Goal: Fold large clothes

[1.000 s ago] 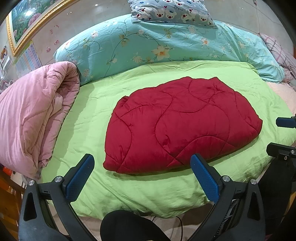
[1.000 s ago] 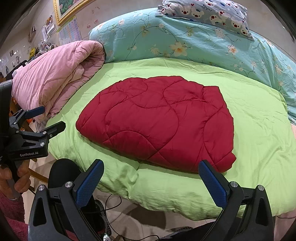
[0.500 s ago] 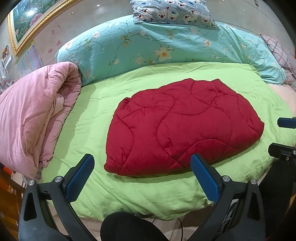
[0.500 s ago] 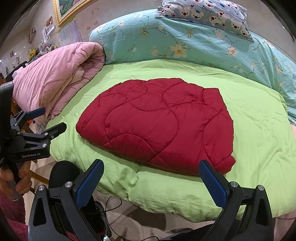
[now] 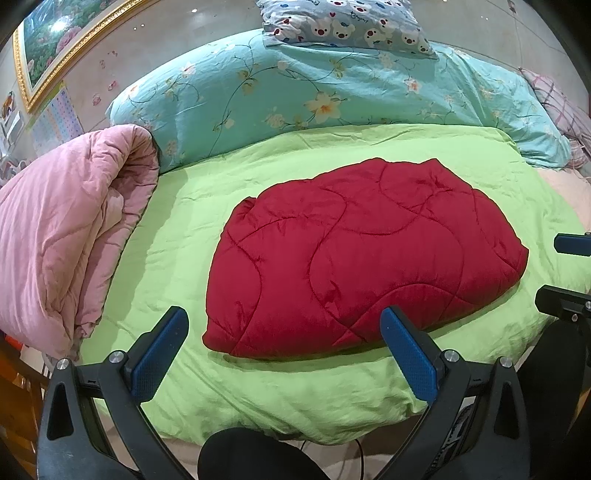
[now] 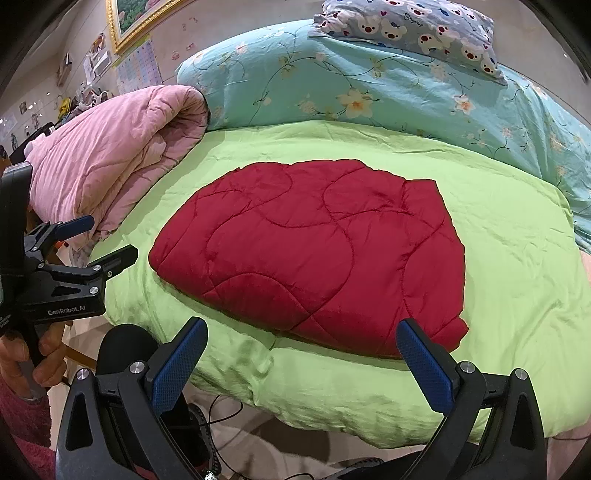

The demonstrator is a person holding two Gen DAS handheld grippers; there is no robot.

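Left hand-held gripper (image 5: 284, 347): spread wide, nothing between the blue pads (image 5: 159, 354), held off the near edge of the bed, clear of the fabric. Seen from the right wrist view at the far left, gripped in a bare hand (image 6: 33, 362), fingers likewise apart.

Right hand-held gripper (image 6: 301, 360): also wide open and empty, hanging just short of the near edge of the bed; blue pads (image 6: 424, 373) framing the near right corner of the red quilted garment without touching it. Only the fingertips visible at the right edge of the left wrist view.

Red quilted garment (image 5: 354, 258): folded into a thick rounded bundle, lying flat on the green cover (image 5: 280, 391) near the middle of the bed, closer to the near edge than the far one. Curved stitch lines across the top; folded edge along the near side, casting a thin shadow on the cover. Whether sleeves are tucked beneath: cannot tell.

Pink quilt (image 5: 62, 236): rolled and heaped at the left side of the bed, apart from the red bundle.

Blue flowered duvet (image 5: 332, 92): bunched along the far side, just beyond the green cover, with a bear-print pillow (image 5: 347, 26) resting on top.

Gold-framed picture (image 5: 55, 48): on the far wall, upper left.
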